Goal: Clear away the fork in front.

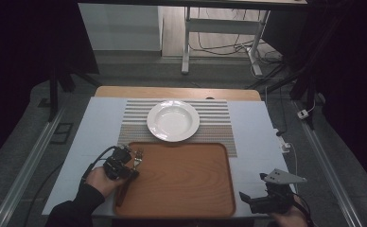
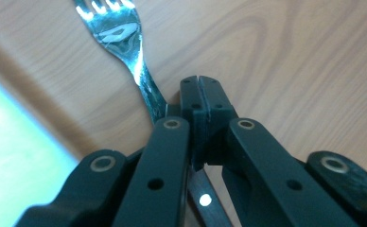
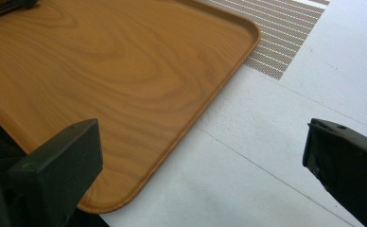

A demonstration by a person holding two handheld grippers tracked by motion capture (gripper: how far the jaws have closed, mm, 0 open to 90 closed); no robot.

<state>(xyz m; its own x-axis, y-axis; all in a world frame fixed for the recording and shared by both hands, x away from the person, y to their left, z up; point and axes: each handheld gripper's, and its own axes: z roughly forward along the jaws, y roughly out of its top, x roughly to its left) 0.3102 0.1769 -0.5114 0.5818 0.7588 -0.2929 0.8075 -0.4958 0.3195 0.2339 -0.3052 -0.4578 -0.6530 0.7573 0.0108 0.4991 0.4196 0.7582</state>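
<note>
Fork (image 2: 117,35) shiny silver; tray (image 1: 181,182) orange-brown woodgrain; plate (image 1: 173,120) plain white; placemat (image 1: 219,124) grey-white stripes; surface (image 1: 94,127) pale grey; claws black.

A tray (image 1: 181,182) is set at the near middle of the table (image 1: 252,132), with its far edge laid over the near edge of a placemat (image 1: 214,123). A plate (image 1: 173,120) is placed on the placemat, behind the tray. A fork (image 1: 136,158) is found over the tray's far left corner, its tines pointed away toward the placemat, clamped in the left gripper (image 1: 125,158) at the tray's left edge. The right gripper (image 1: 266,198) is held off the tray's near right corner, above bare table.
</note>
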